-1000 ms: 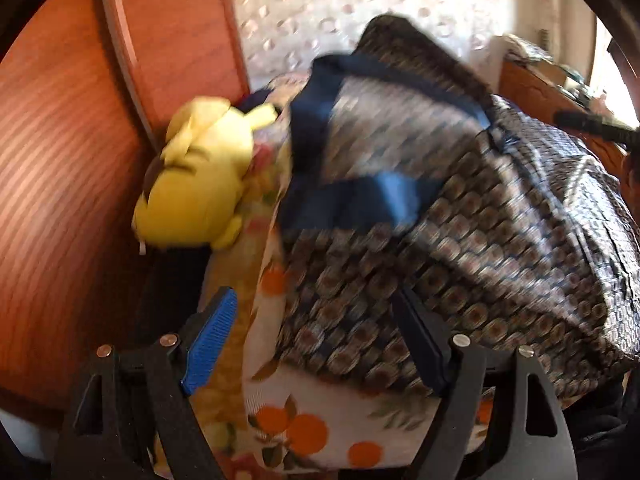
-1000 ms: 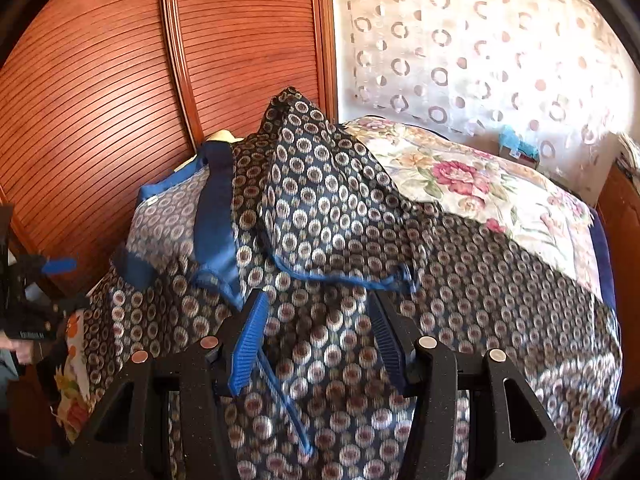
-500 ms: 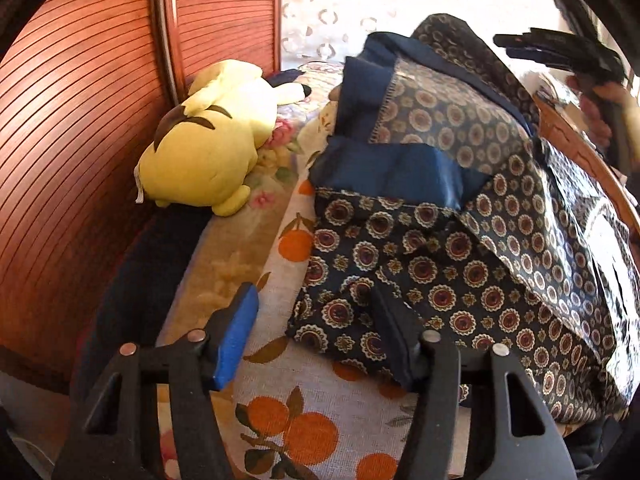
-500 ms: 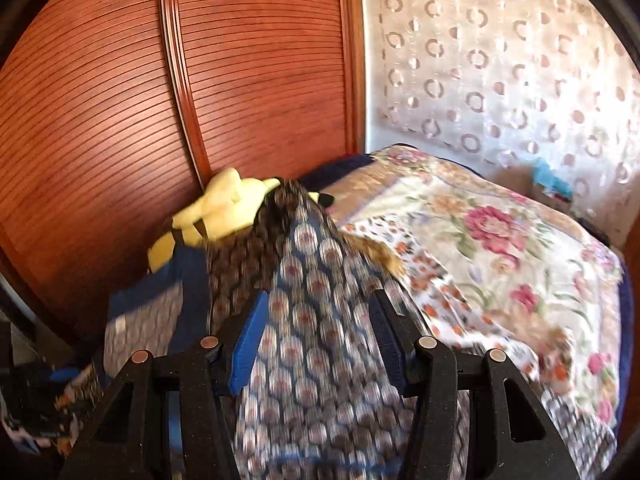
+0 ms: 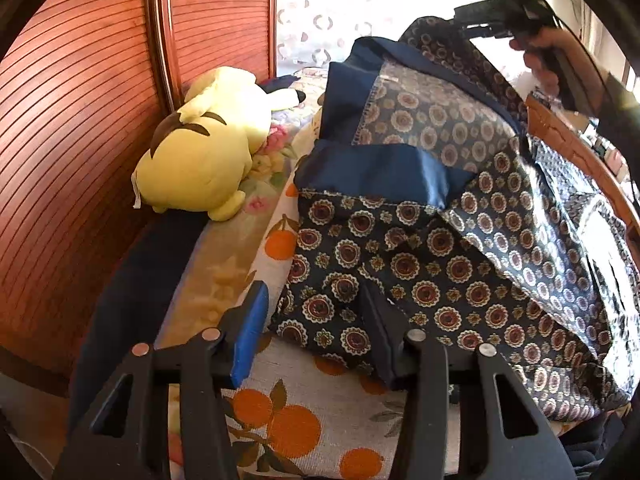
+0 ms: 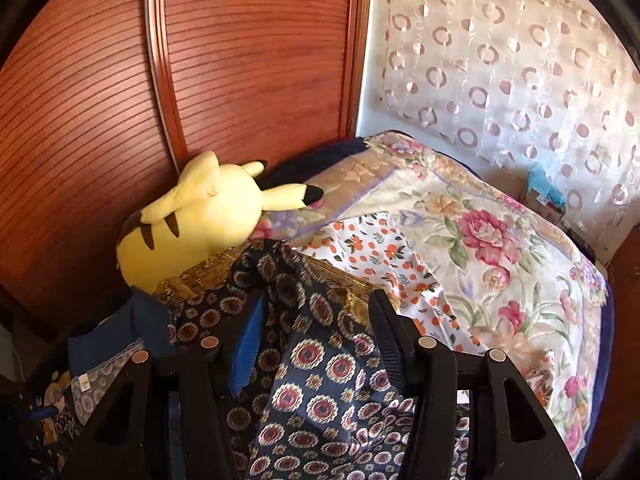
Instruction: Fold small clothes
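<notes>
The dark patterned garment point(image 5: 420, 264), navy with round medallion motifs and plain blue bands point(image 5: 372, 170), lies on the bed over an orange-print cloth point(image 5: 288, 420). In the left wrist view its near left corner rests on that cloth, while its far right part rises up toward the right gripper point(image 5: 496, 20), seen at the upper right with a hand point(image 5: 540, 54) around its handle. One section shows the paler reverse side with a stitched edge.

The left gripper point(image 5: 316, 336) sits low at the garment's near corner. Its blue-padded finger point(image 5: 250, 332) stands just left of the fabric edge and the dark finger rests over the patterned cloth; the jaws are spread wide and do not pinch the fabric.

In the right wrist view the garment point(image 6: 320, 360) runs up between the fingers of the right gripper point(image 6: 316, 340) and peaks beyond their tips. The jaws look fairly wide apart with fabric filling the gap; whether they actually clamp it cannot be told.

Left of the garment a yellow plush toy point(image 5: 200, 156) lies against the ribbed wooden wardrobe door point(image 5: 80, 120), its black-tipped ear pointing right. Beneath everything is a floral bedspread point(image 6: 492, 232) with pink roses, reaching to the far right. Behind the bed hangs a white sheer curtain point(image 6: 500, 60) with ring patterns.
</notes>
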`<state>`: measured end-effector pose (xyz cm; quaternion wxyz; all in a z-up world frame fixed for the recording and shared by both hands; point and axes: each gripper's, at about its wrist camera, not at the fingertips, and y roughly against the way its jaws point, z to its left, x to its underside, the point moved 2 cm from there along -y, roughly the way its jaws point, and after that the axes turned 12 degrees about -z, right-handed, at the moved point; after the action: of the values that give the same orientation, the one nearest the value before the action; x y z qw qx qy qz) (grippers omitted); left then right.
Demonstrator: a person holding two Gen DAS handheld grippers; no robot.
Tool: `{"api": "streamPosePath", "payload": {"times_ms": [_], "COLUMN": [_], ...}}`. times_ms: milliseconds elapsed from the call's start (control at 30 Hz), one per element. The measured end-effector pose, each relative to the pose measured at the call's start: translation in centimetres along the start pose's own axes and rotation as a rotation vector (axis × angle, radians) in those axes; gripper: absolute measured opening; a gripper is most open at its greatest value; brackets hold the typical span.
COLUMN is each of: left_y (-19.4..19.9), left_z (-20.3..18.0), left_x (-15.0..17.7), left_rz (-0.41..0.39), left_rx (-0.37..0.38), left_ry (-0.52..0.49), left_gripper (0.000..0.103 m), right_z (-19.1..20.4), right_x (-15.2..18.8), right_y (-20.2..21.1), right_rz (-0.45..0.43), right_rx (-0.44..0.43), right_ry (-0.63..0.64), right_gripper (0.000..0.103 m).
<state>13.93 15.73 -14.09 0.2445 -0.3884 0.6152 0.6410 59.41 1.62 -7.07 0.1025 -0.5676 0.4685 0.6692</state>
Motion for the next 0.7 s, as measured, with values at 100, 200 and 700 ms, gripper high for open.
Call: {"api": "streamPosePath", "payload": {"times_ms": [100,200,700], "left_y": [-0.3,-0.3,4.9], "left_z": [-0.1,-0.5,-3.4], "left_x": [-0.2,-0.2,-2.6], "left_rz": [0.007,0.004,-0.146], "left_rx": [-0.002,0.010,0.175], "left_ry": [0.002,-0.006,-0.039], "left_gripper": [0.049,0.049,0.005], "right_z": [0.4,0.9,0.2], "right_x": [-0.6,-0.6,0.1], "right_y": [0.0,0.2,4.4], "right_rz": [0.012,0.021,-0.083], "right_rx": [0.015,0.033,0.109], "right_ry": [0.005,0.030,0.069], "right_gripper": [0.035,0.008,0.001]}}
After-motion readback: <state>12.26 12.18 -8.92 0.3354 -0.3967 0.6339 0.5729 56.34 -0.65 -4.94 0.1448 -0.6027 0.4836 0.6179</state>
